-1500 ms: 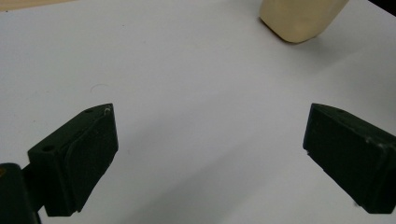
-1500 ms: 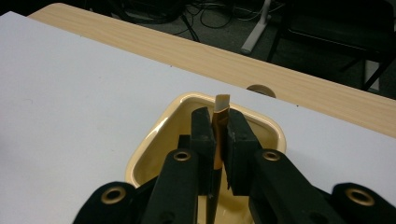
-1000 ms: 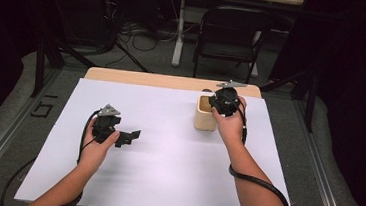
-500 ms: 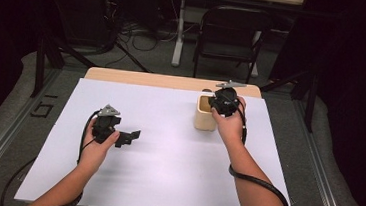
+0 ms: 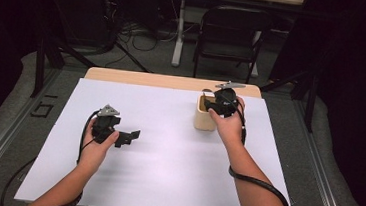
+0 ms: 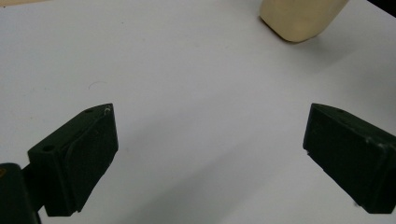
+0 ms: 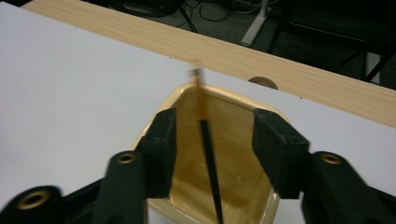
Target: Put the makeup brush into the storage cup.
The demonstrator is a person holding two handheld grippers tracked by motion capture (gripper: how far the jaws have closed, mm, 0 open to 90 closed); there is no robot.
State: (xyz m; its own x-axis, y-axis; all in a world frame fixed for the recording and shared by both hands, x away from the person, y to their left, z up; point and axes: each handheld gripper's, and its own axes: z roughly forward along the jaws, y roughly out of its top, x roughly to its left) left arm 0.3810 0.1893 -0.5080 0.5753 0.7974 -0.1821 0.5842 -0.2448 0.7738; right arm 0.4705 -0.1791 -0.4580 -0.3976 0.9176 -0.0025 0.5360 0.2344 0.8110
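My right gripper hangs over a cream cup at the table's far right. Its jaws have just been opening. In the right gripper view the gripper stands open above the cup. A thin dark stick with a blurred tan top stands between the jaws, touching neither pad, its lower end inside the cup. My left gripper rests low over the white sheet at the left. It is open wide with nothing between the jaws. The cup lies far ahead of it.
A white sheet covers the table, and a strip of bare wood with a round hole runs along the far edge. Beyond the table stand a dark chair and cables on the floor.
Neither hand has shifted in the high view. The right jaws are too small there to compare.
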